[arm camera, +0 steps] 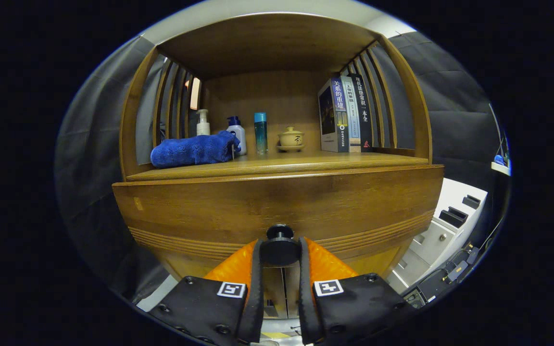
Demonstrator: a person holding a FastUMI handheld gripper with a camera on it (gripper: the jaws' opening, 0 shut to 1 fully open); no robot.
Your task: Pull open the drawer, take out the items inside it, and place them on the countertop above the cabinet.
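Gripper view: the gripper (280, 250) sits at the round black drawer knob (280, 246), one finger on each side of it and apparently pressing on it, so it reads as closed on the knob. The wooden drawer front (277, 202) with grooved lower edge looks flush with the brown wooden cabinet (277, 43); the drawer is judged not yet open, and its contents are hidden. Step in hand: the grasp before the pull. The next move likely calls for a straight pull back along the fingers, held level so the knob does not slip out. The worktop (301, 162) above the drawer carries a folded blue towel (194, 150), a white pump bottle (203, 123), a white bottle with blue cap (236, 132), a slim teal bottle (260, 133), a small yellow lidded cup (291, 138) and upright books (344, 115); bare space lies between cup and books. A white drawer unit (443, 226) stands beside the cabinet.
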